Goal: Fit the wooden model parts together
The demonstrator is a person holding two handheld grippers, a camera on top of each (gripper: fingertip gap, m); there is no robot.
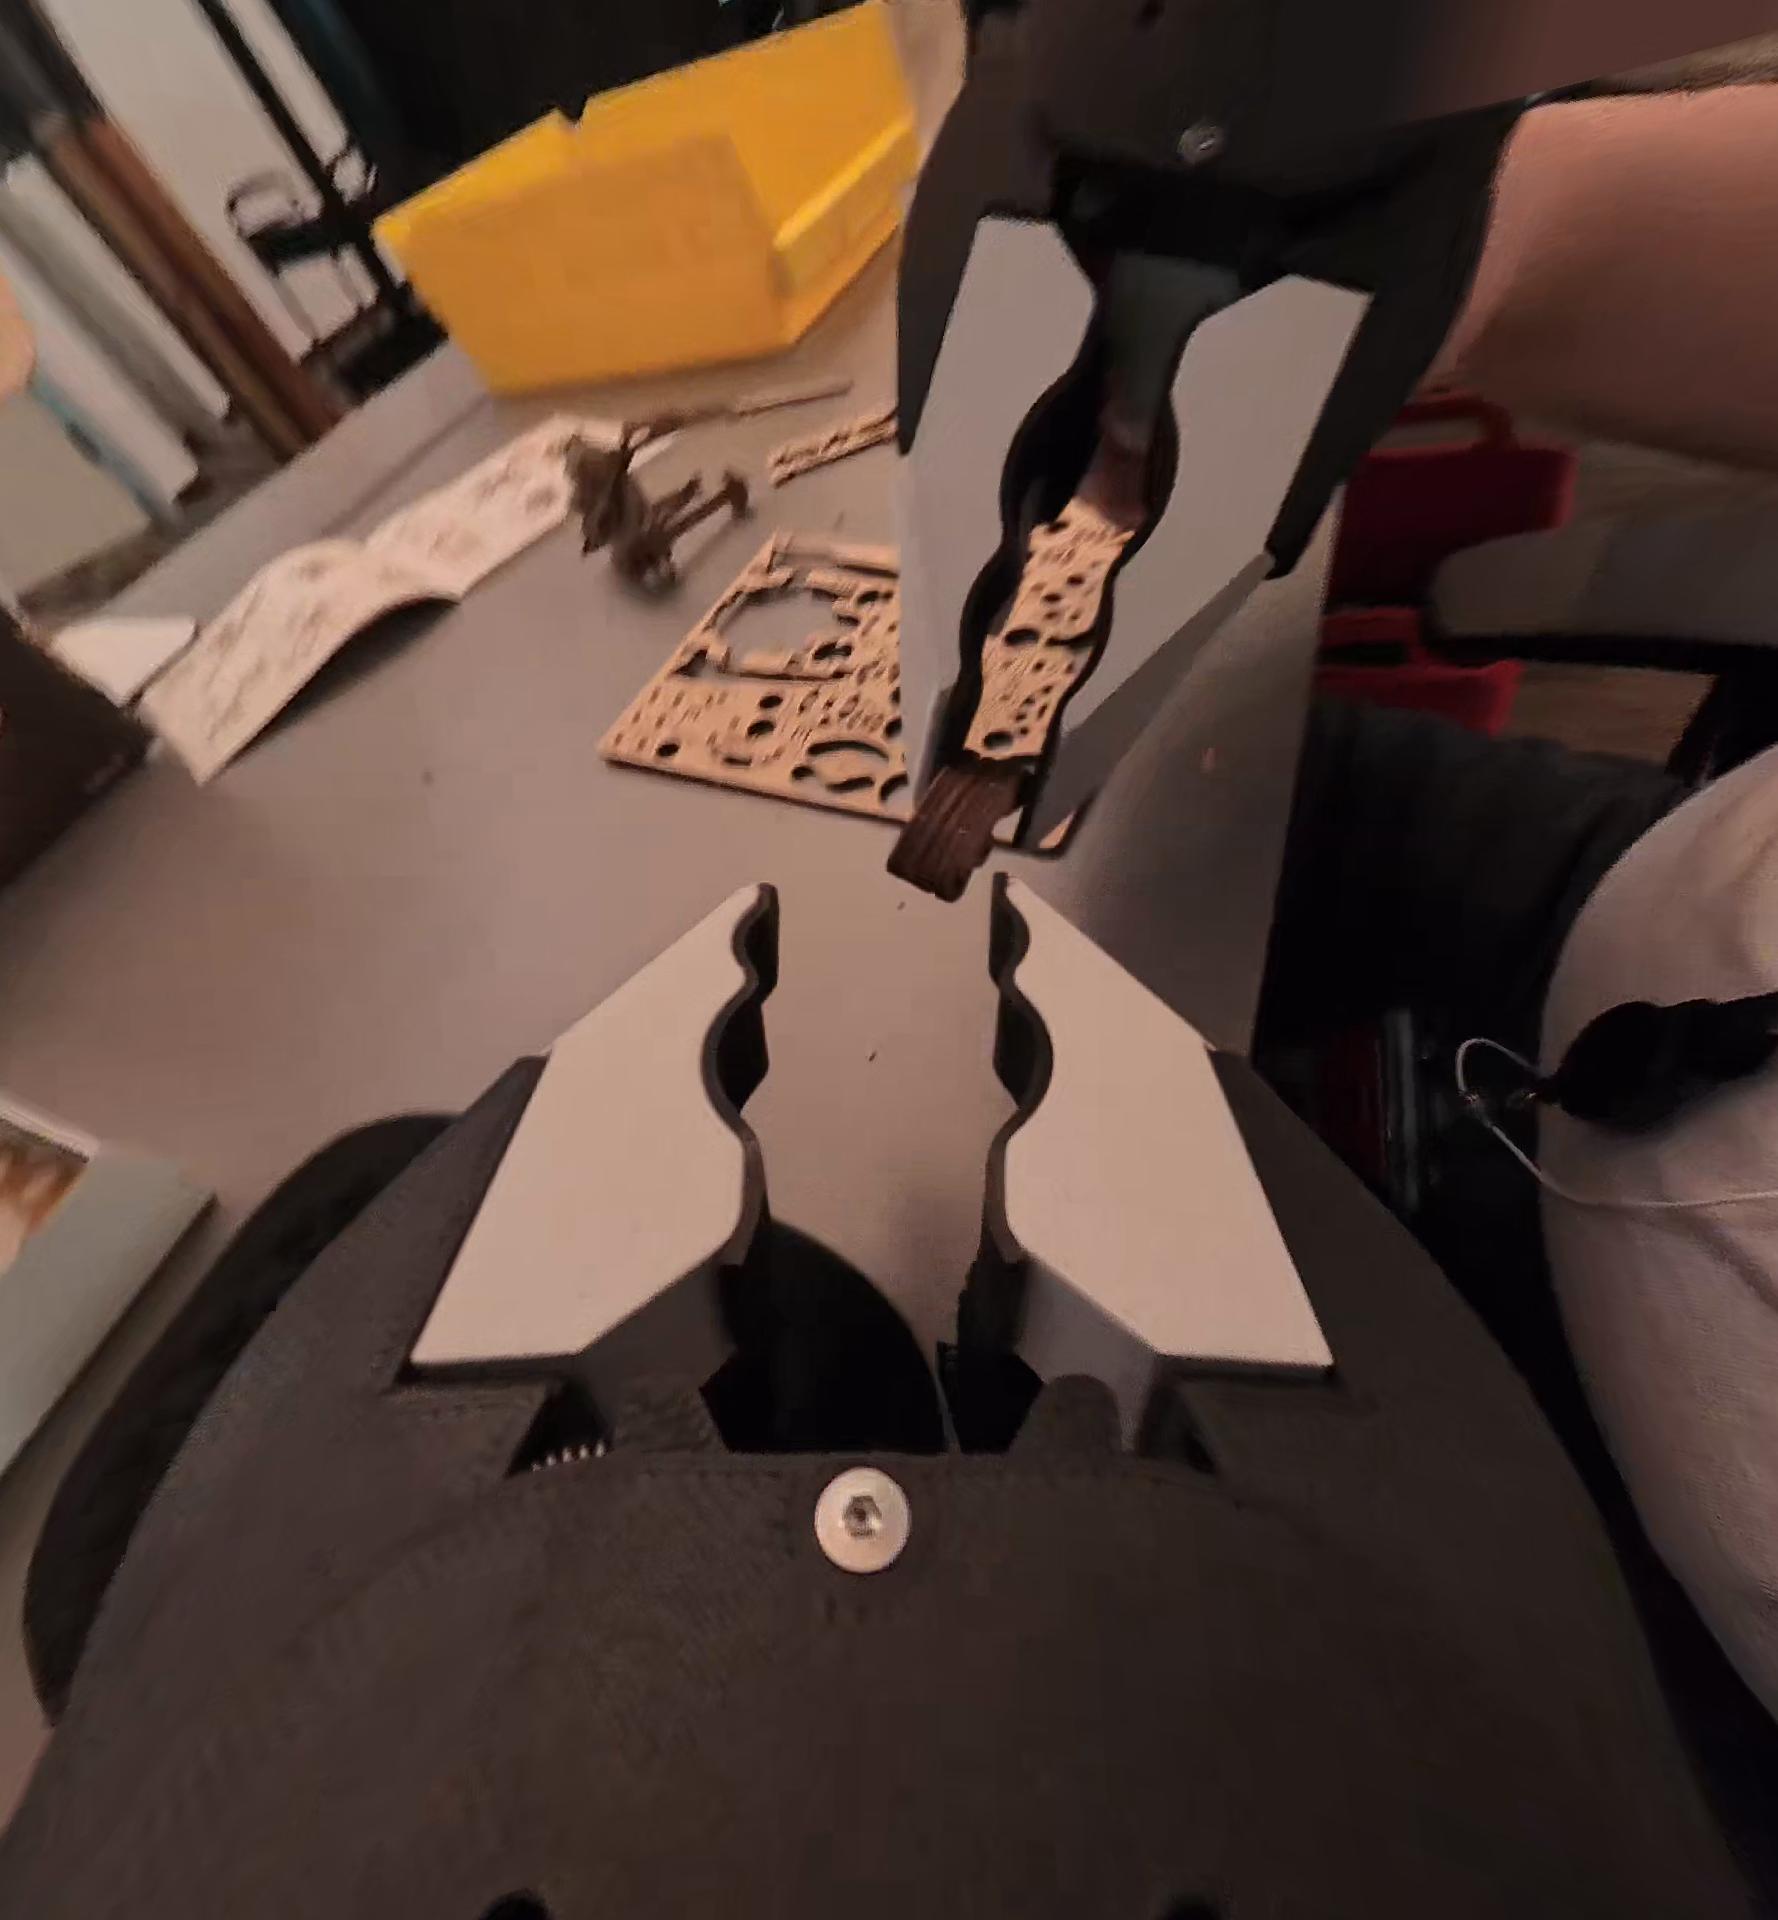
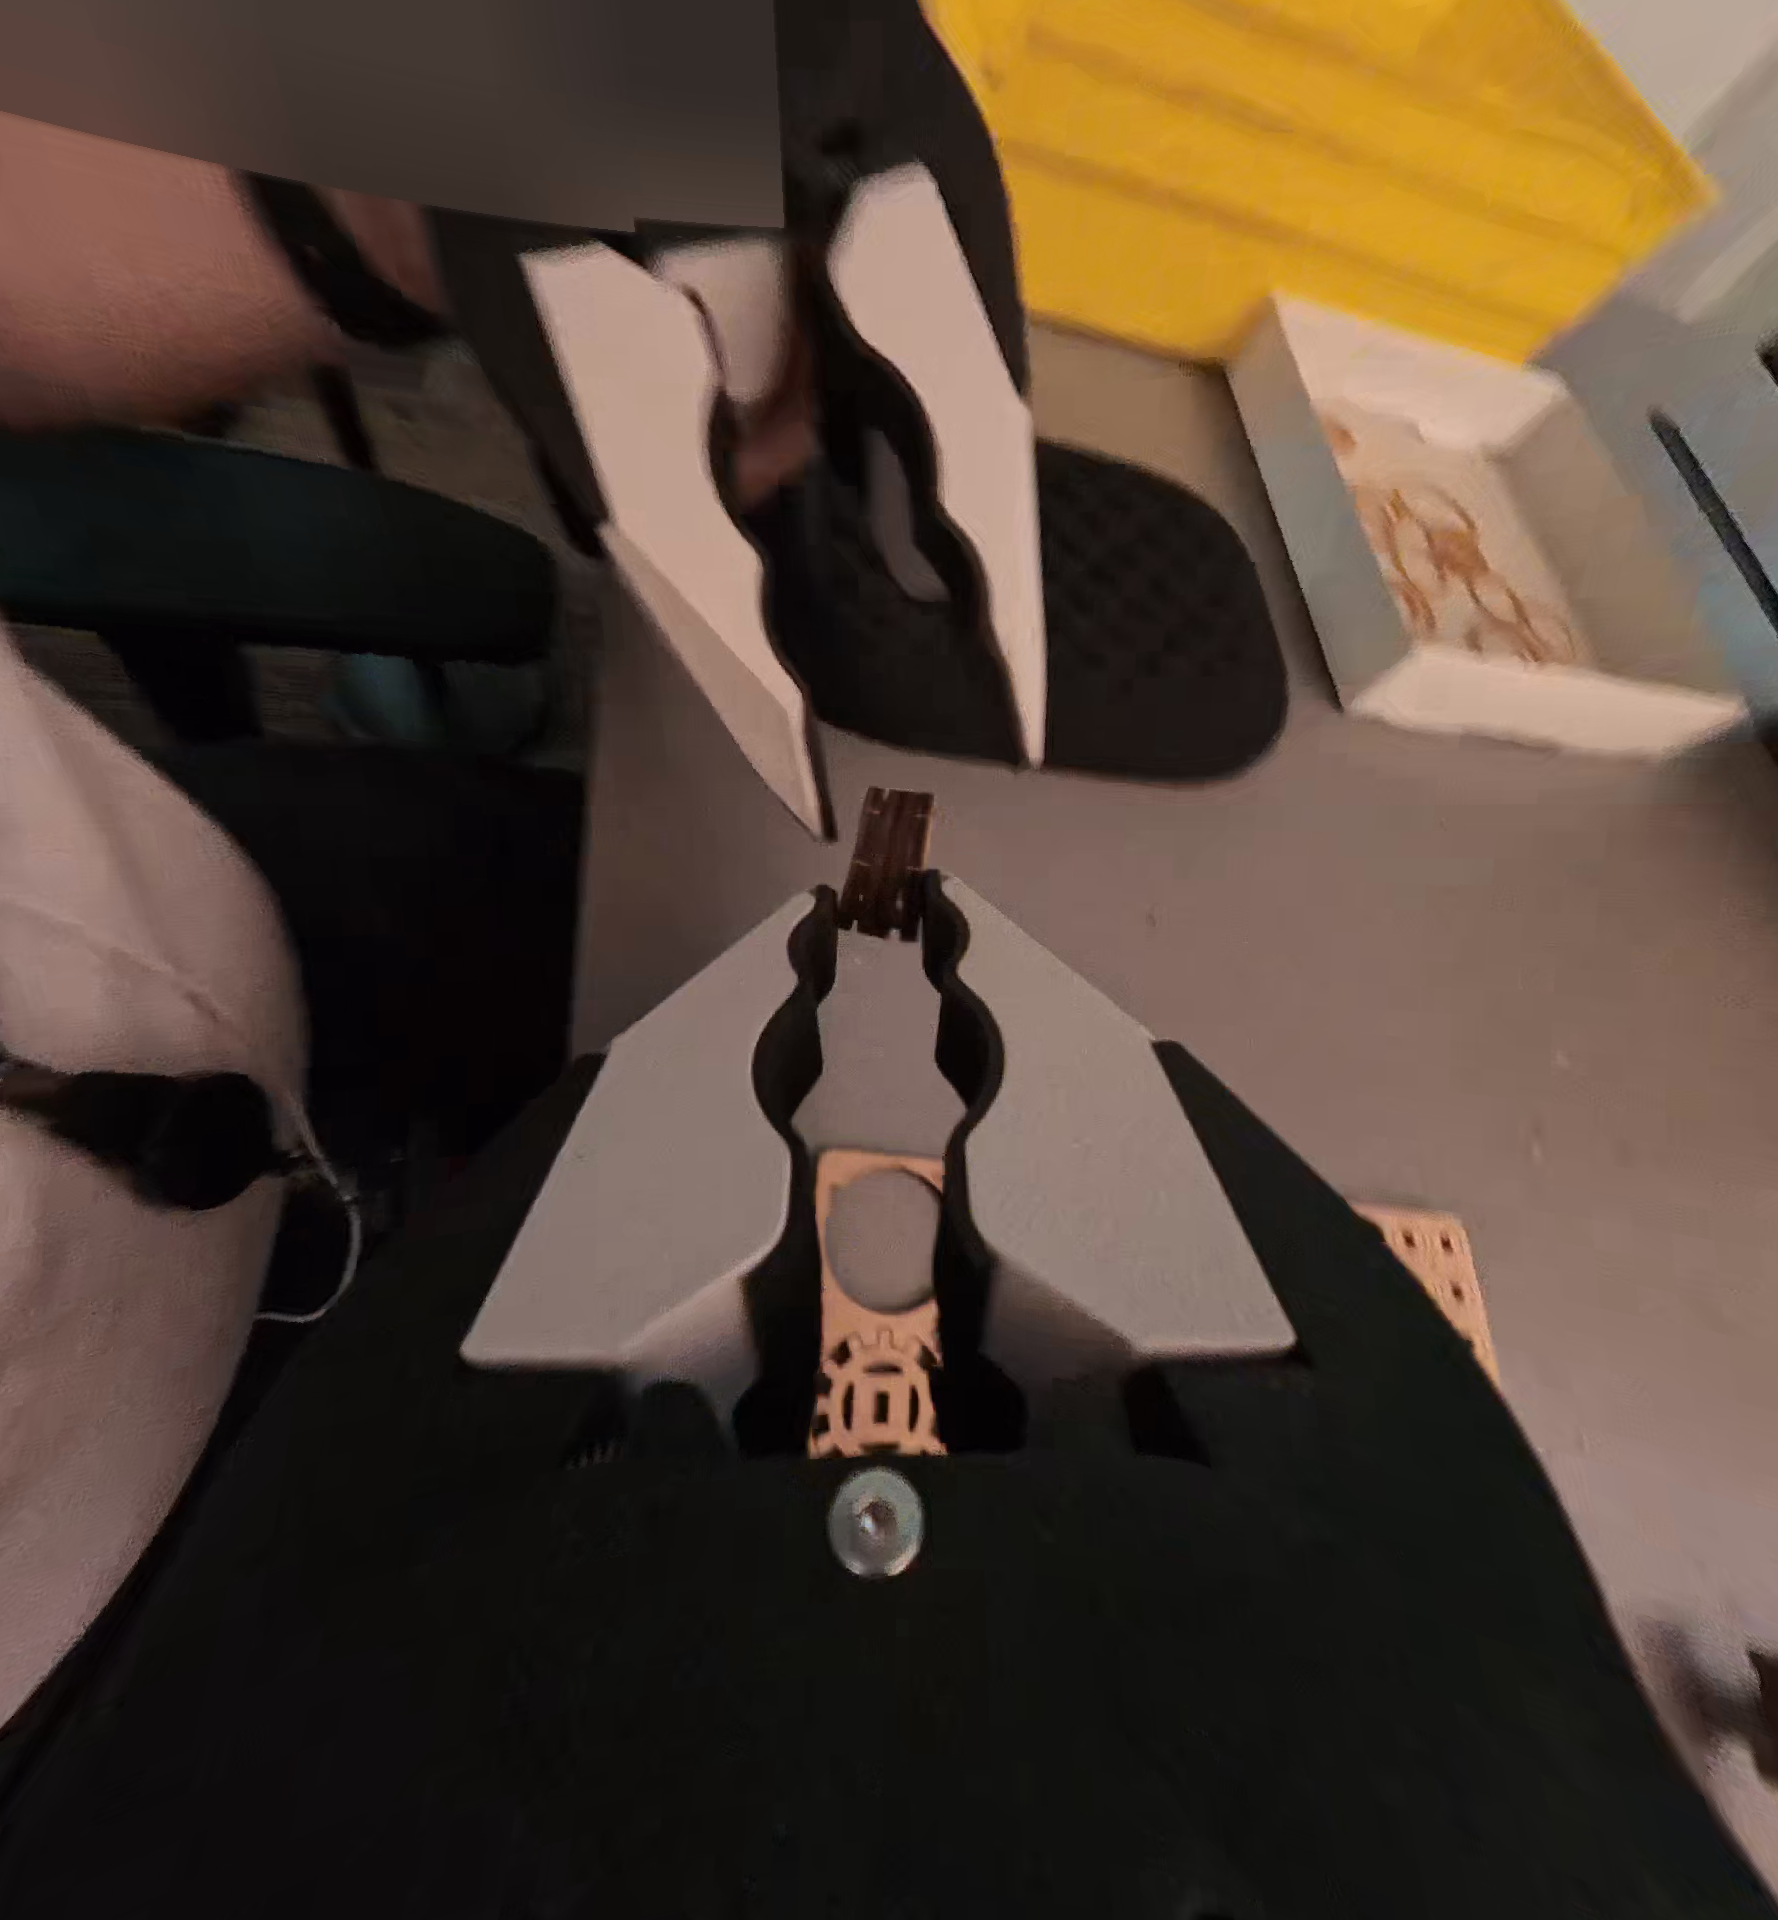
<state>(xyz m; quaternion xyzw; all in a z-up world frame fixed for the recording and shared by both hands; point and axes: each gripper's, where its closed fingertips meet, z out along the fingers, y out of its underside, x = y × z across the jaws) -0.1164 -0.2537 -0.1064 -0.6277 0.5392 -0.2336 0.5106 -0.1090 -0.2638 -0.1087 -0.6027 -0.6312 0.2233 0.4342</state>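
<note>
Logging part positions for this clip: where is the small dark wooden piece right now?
The small dark wooden piece is pinched at the tips of the right gripper, held above the grey table. The open left gripper faces it, just short of touching.

Grey tabletop (image 1: pixel 365 935) under dim, warm light. Yellow plastic bin (image 1: pixel 656 229) at its far end. Black chair armrest (image 2: pixel 241 561) beside the table edge. Red bag (image 1: pixel 1436 540) low on the floor beyond, blurred.

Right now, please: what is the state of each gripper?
Left gripper: open, holding nothing.
Right gripper: closed on a small dark wooden part at its fingertips.
</note>
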